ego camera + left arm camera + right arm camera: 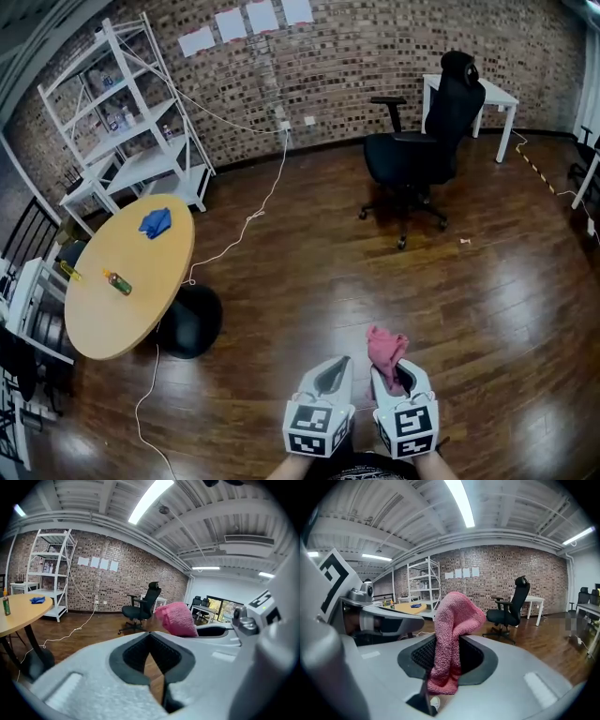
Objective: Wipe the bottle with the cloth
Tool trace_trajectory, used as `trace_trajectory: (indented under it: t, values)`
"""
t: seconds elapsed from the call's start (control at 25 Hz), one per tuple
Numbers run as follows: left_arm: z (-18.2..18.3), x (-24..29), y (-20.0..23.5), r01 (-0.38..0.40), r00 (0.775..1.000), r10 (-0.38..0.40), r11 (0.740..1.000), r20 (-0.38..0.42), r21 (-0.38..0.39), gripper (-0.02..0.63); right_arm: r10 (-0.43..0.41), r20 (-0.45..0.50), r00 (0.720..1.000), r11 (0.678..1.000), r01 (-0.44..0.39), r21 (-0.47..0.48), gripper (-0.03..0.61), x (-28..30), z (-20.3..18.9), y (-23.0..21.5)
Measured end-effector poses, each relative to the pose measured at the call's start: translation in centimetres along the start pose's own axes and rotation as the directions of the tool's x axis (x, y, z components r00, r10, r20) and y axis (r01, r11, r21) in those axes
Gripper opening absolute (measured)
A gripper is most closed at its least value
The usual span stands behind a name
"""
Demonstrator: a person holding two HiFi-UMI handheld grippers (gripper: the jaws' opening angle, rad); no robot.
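- Left tool, at the bottom centre of the head view: jaws are closed together with nothing between them.
- Right tool, just beside it: jaws are clamped on the lower fold of the pink cloth. The free upper part flops over past the tips.
- Cloth handling: soft terry, light and limp. It should conform to a curved surface, and the loose end is the part available for wiping (the pinched fold cannot reach).
- Bottle: small, green with an orange cap, on the round counter at the left of the head view, well apart from both tools. It appears to stand upright.
- Bottle handling, as judged: light, smooth and round, so liable to tip or roll under wiping pressure. Take hold across the mid-body with the empty tool and apply moderate squeeze only.
- Blue cloth: lies on the far part of the same counter and is not in use.
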State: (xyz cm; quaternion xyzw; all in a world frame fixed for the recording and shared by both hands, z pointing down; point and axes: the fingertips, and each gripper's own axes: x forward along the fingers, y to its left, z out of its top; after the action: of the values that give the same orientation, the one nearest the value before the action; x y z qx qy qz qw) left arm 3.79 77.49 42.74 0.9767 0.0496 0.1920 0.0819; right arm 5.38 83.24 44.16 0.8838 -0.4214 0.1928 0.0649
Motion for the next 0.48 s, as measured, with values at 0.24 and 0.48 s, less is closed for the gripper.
trace_trajectory:
  t: [0.24, 0.48]
  values:
    - [4.0, 4.2, 6.8, 0.035, 0.999, -0.035, 0.999, -0.008, -0.006, 0.003, -0.003, -0.019, 1.000, 1.000, 0.003, -0.007, 0.107, 8.3, 4.9, 0.7]
    - [8.1, 7.7, 12.7, 0.050, 0.999, -0.050, 0.999, 0.007, -0.013, 0.003, -0.021, -0.017, 1.000, 0.999, 0.021, -0.024, 0.107, 14.6, 9.3, 0.6]
